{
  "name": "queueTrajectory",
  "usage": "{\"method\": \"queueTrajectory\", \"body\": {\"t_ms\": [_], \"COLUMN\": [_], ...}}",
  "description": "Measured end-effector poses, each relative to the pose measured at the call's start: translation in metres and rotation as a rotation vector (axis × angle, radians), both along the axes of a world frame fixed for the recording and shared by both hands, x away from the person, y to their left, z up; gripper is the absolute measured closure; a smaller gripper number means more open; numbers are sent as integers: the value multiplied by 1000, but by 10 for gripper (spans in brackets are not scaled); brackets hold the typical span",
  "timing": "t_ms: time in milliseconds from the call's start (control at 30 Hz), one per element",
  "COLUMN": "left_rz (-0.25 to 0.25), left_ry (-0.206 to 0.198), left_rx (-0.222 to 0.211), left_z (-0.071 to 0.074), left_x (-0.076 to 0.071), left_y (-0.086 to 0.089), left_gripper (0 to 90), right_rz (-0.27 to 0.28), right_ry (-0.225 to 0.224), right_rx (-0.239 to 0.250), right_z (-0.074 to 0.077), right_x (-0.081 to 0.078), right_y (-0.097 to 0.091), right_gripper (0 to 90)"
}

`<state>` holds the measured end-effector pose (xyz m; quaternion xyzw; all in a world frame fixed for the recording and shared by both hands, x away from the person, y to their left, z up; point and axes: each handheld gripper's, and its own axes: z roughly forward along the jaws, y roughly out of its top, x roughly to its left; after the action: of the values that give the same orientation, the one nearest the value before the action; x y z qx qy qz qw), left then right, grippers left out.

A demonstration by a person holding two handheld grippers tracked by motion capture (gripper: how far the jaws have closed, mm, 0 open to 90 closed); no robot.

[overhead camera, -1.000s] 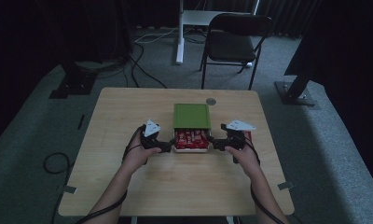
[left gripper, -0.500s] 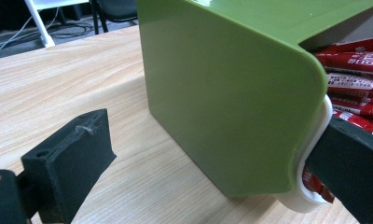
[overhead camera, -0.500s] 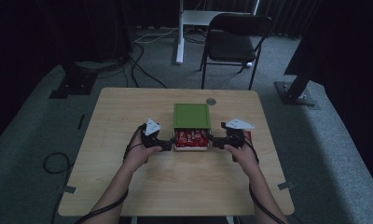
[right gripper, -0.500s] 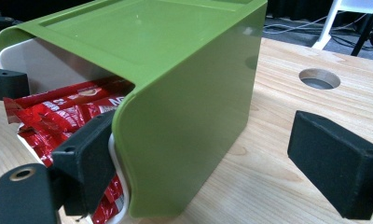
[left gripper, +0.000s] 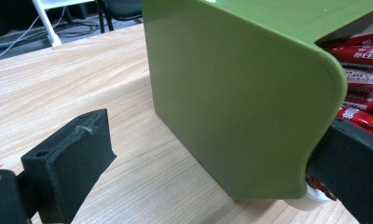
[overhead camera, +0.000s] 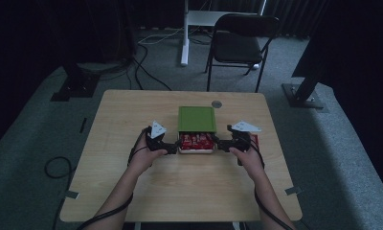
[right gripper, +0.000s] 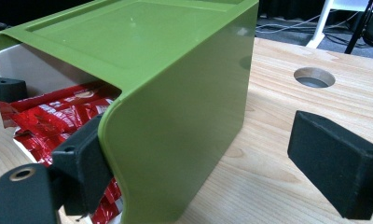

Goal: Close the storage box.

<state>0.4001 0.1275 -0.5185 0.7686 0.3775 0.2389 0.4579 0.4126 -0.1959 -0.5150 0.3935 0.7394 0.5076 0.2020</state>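
Note:
A green cover (overhead camera: 196, 119) sits over a white tray (overhead camera: 195, 151) of red packets (overhead camera: 196, 141) at the table's middle; the packets show at the near end. My left gripper (overhead camera: 173, 147) is at the tray's left near corner, my right gripper (overhead camera: 218, 143) at its right near corner. In the left gripper view the left gripper (left gripper: 212, 140) stands open astride the green cover's (left gripper: 231, 93) side wall, one jaw outside and one by the packets (left gripper: 362, 56). In the right gripper view the right gripper (right gripper: 205, 149) is open the same way around the other wall (right gripper: 184, 107), its inner jaw against the packets (right gripper: 58, 116).
The wooden table (overhead camera: 132, 120) has a round hole (overhead camera: 217, 104) just behind the cover. A red item (overhead camera: 254, 140) lies by the right hand. A black chair (overhead camera: 242, 43) and a white stand (overhead camera: 187, 28) are beyond the far edge.
Both hands have crept slightly forward towards the box's sides; the cover and tray look unmoved.

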Motion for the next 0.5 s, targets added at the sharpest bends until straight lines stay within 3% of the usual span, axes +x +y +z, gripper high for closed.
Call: {"method": "queueTrajectory", "body": {"t_ms": [367, 500], "left_rz": [0, -15], "left_ry": [3, -7], "left_rx": [4, -20], "left_z": [1, 4], "left_x": [1, -2], "left_y": [-2, -3], "left_gripper": [34, 34], "right_rz": [0, 7], "right_ry": [-6, -11], "right_rx": [-8, 8], "right_z": [-3, 0], "right_x": [0, -3], "right_y": [2, 4], "right_gripper": [109, 109]}}
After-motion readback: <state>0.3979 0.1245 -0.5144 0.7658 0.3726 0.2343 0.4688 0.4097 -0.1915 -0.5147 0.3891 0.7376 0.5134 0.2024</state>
